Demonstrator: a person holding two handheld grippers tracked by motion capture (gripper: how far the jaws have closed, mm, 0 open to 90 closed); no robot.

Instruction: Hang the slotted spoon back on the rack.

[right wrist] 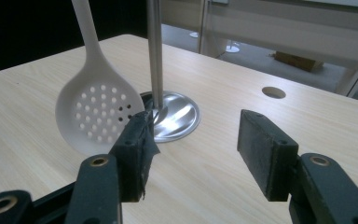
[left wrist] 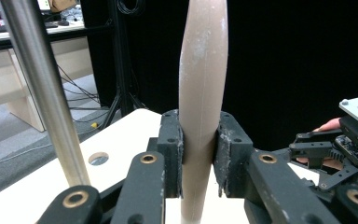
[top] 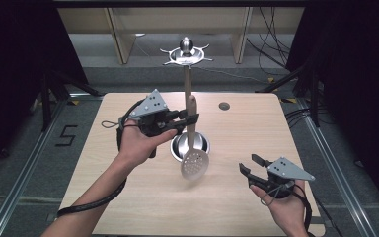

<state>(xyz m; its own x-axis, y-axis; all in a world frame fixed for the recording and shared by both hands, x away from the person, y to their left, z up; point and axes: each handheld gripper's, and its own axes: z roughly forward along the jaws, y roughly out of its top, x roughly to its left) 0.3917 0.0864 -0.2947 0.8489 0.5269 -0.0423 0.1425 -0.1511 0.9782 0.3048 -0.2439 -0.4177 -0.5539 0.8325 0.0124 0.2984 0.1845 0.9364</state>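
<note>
A: Two hand-held grippers work over a pale wooden surface. At centre frame in the high view, the left hand-held gripper is clamped on the beige handle of a slotted spoon, which hangs upright with its perforated bowl at the bottom, just in front of the round steel base of a utensil stand.

B: And from the left gripper view?

A: The pads press both sides of the spoon handle at middle frame. The stand's steel pole rises at the left, apart from the handle.

B: The other one?

A: The right hand-held gripper sits at lower right of the high view, jaws spread wide and holding nothing, well apart from the spoon. In the right gripper view its own pads frame bare wood, with the spoon's bowl at left and the stand's pole and base just behind it.

B: The top of the stand?

A: A steel hook ring with a knob, upper centre of the high view.
</note>
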